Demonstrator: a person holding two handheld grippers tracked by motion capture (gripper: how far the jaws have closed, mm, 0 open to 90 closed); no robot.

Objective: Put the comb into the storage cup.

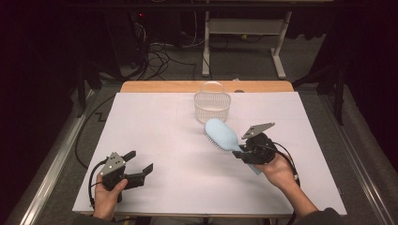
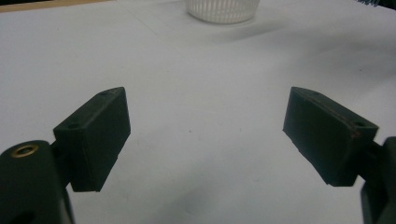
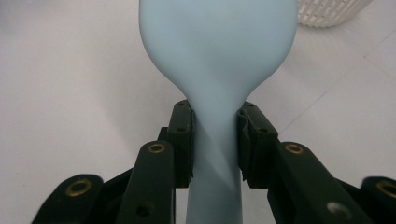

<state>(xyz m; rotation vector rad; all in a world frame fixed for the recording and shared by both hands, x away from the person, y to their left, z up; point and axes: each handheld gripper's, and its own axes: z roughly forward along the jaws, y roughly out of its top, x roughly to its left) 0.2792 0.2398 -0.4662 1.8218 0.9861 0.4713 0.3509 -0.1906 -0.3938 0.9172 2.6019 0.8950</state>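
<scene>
A pale blue hairbrush (image 1: 221,134) hangs over the white table, head pointing toward the far left, bristles down. My right gripper (image 1: 242,153) is shut on its handle; in the right gripper view both black pads (image 3: 183,135) press the narrow neck of the hairbrush (image 3: 217,60). A white slatted basket (image 1: 212,104) with a hoop handle stands just beyond the brush head, and its rim shows as the basket (image 3: 329,11) at the top right there. My left gripper (image 1: 139,161) rests near the front left edge, jaws wide apart over bare table with nothing between them (image 2: 205,135).
A white sheet (image 1: 159,140) covers the table, with a wooden edge (image 1: 164,86) at the far side. The basket (image 2: 223,10) sits ahead of the left gripper. Beyond the table lie cables and a desk frame on dark floor.
</scene>
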